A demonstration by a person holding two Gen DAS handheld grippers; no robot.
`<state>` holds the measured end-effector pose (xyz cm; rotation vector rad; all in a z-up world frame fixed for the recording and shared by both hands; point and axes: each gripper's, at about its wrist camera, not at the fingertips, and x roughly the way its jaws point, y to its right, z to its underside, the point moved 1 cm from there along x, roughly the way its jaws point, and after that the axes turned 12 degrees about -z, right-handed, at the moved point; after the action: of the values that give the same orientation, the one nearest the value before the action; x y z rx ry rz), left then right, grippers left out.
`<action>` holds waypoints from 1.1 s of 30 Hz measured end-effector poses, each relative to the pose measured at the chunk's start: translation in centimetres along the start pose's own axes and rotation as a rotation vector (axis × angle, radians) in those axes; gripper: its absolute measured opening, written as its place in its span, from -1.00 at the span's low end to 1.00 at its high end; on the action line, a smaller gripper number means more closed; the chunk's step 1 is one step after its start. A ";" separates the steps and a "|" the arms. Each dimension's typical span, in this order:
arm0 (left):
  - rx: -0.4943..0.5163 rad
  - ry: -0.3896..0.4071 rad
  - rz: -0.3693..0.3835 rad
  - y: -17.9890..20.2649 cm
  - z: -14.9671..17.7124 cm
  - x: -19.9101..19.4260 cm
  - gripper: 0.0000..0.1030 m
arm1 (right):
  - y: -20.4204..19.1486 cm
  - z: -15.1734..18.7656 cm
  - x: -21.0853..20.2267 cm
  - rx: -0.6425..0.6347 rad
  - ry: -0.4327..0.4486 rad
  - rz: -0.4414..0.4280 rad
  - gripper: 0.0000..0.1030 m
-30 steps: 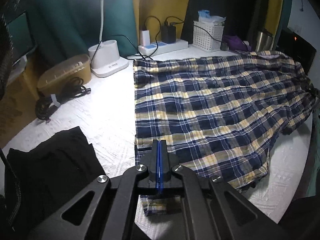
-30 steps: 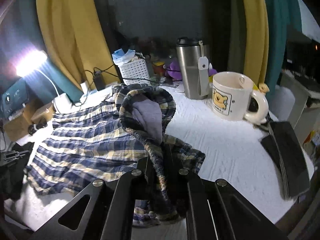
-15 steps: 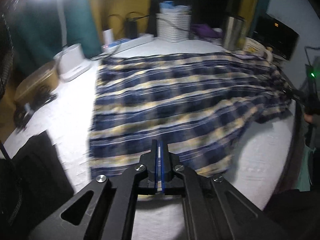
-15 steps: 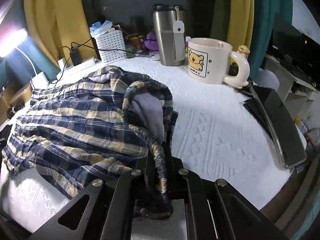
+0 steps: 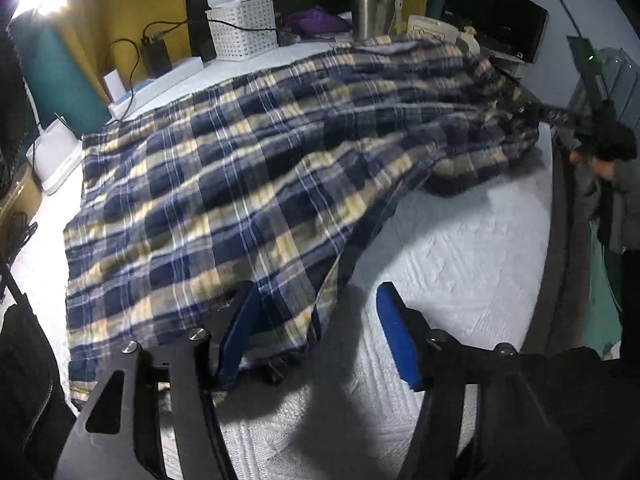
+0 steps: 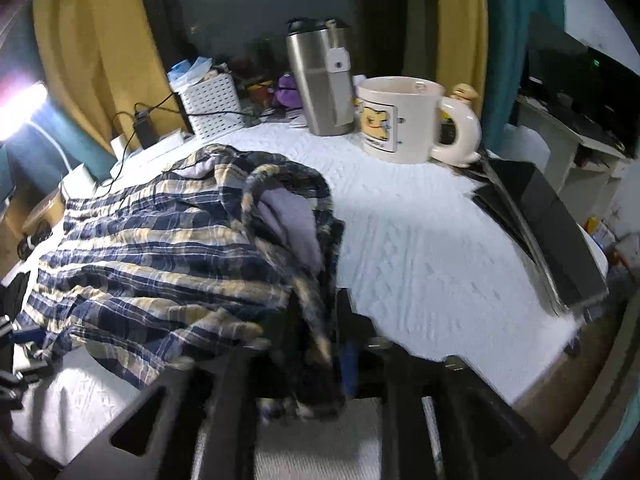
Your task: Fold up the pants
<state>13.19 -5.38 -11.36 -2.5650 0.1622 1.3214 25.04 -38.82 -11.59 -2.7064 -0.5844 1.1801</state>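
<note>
The plaid pants (image 5: 248, 184) lie spread across the white-covered bench (image 5: 460, 248), legs to the left, bunched waistband (image 6: 280, 200) at the right near edge. The left gripper (image 5: 316, 332) has just been opening and stands spread, the hem between its blue pads (image 5: 394, 332) but not pressed; the right gripper (image 6: 316, 344) has also just been opening, its jaws parted with the waistband draped loosely between them. Far behind stand a white basket (image 6: 212, 104), a steel tumbler (image 6: 318, 80) and a mug (image 6: 404, 120).
</note>
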 end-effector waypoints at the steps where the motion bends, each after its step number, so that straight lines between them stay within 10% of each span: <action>1: 0.005 0.000 -0.002 0.1 0.1 0.1 0.20 | 0.1 0.2 -0.4 0.012 0.009 0.001 0.14; 3: 0.020 0.007 -0.028 0.3 0.3 0.3 0.20 | 0.2 0.7 -1.1 0.035 0.024 0.001 0.47; 9: 0.043 0.049 -0.056 0.5 0.4 0.4 0.18 | 0.9 3.1 -1.6 0.204 0.024 -0.078 0.46; 11: 0.041 0.066 -0.034 0.4 0.5 0.4 -0.17 | 0.6 3.7 -1.5 0.249 0.046 -0.114 0.46; 13: 0.033 0.073 -0.049 0.2 0.4 0.4 -0.69 | 0.0 3.7 -1.0 0.246 0.056 -0.140 0.24; 15: 0.027 0.071 -0.056 -0.2 0.5 0.3 -0.93 | -0.3 3.5 -0.1 0.228 0.051 -0.098 -0.44; 33: -0.144 0.003 0.051 -0.4 3.2 -3.6 -0.85 | -0.6 2.2 -0.3 0.025 -0.008 0.023 -0.45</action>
<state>8.66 -4.18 -10.16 -2.6984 0.1389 1.3952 23.10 -38.44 -12.69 -2.6957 -0.5376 1.1955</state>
